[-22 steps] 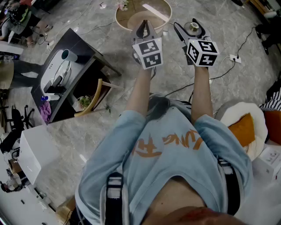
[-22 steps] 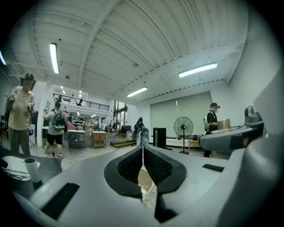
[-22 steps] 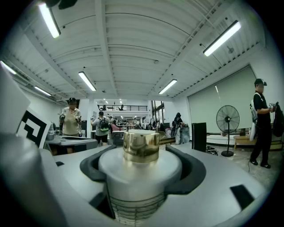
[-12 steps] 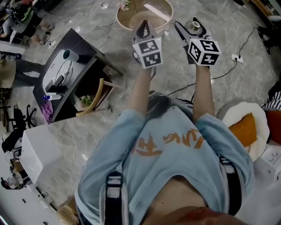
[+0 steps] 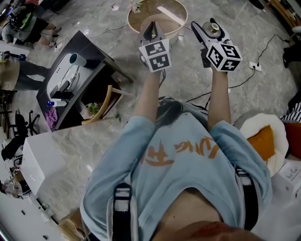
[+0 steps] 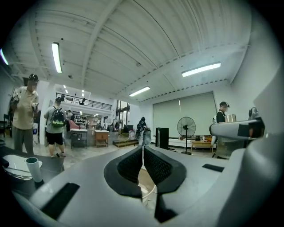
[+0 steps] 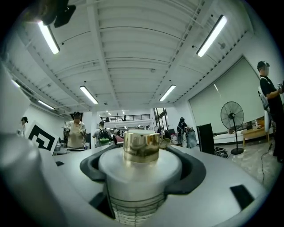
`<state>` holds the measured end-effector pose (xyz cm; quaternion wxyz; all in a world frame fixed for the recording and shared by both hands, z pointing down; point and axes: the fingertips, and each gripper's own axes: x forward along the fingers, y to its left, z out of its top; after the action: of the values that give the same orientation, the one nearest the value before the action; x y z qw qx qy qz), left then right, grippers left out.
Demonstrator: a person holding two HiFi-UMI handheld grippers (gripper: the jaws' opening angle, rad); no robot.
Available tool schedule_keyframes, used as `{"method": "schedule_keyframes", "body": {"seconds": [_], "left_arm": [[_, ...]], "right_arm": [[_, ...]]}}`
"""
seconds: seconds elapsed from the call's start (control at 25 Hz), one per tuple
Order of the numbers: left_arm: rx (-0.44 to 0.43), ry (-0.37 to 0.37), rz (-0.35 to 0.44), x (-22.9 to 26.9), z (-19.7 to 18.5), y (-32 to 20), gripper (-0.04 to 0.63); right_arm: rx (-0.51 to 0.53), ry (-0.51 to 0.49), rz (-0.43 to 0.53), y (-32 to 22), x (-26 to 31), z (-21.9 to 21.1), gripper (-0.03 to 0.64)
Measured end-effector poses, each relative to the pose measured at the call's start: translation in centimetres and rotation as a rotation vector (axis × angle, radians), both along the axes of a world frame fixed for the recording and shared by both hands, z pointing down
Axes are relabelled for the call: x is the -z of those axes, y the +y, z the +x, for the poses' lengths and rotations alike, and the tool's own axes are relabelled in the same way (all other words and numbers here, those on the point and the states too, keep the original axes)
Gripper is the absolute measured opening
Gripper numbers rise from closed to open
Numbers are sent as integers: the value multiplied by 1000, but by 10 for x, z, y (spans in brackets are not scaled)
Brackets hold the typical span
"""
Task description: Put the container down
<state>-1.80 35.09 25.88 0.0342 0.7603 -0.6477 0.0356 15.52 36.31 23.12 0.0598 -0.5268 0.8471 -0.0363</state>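
Observation:
In the right gripper view, a white container [image 7: 140, 175] with a shiny gold cap [image 7: 141, 145] stands upright between the jaws. My right gripper [image 7: 141, 165] is shut on it, the dark pads hugging its wide body on both sides. The head view shows this gripper [image 5: 208, 29] held out high above the marble floor, with the gold cap [image 5: 214, 27] just showing. My left gripper [image 5: 151, 32] is raised beside it on the left. Its jaws meet at the tips and hold nothing, as the left gripper view [image 6: 142, 148] confirms.
A round wooden table [image 5: 141, 13] lies below and ahead of both grippers. A dark desk with a white appliance [image 5: 66, 75] stands at the left, and a white cushioned seat [image 5: 263, 136] at the right. Cables and a power strip [image 5: 256, 66] lie on the floor. People and a fan [image 6: 186, 128] stand far off.
Both raised grippers have drifted slightly, the right one a little to the right with the container still in it. Neither pair of jaws has changed.

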Motion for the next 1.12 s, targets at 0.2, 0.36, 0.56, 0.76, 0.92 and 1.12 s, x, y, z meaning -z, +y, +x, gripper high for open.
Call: {"method": "schedule_keyframes", "body": {"seconds": [0.2,0.36,0.56,0.76,0.92,1.12], "left_arm": [[37,17,8,6,-18,-11,34],[56,22,9,4,-26,-22,34],[64,71,-14,-8,-32,-45,34],[48,108,-22,-21,-27,-97,34],[28,100,-17,-25,-16,-149,34],[-41,59,-3,-20,-12,-231,34]], "right_arm": [[8,4,25,-14,12,-6,359],[9,9,15,-26,10,-6,359],[-3,27,-8,-47,-4,-3,359],[-30,59,-6,-86,-13,8,359],[-32,70,8,-130,-13,9,359],[-26,87,-11,-211,-20,2,359]]}}
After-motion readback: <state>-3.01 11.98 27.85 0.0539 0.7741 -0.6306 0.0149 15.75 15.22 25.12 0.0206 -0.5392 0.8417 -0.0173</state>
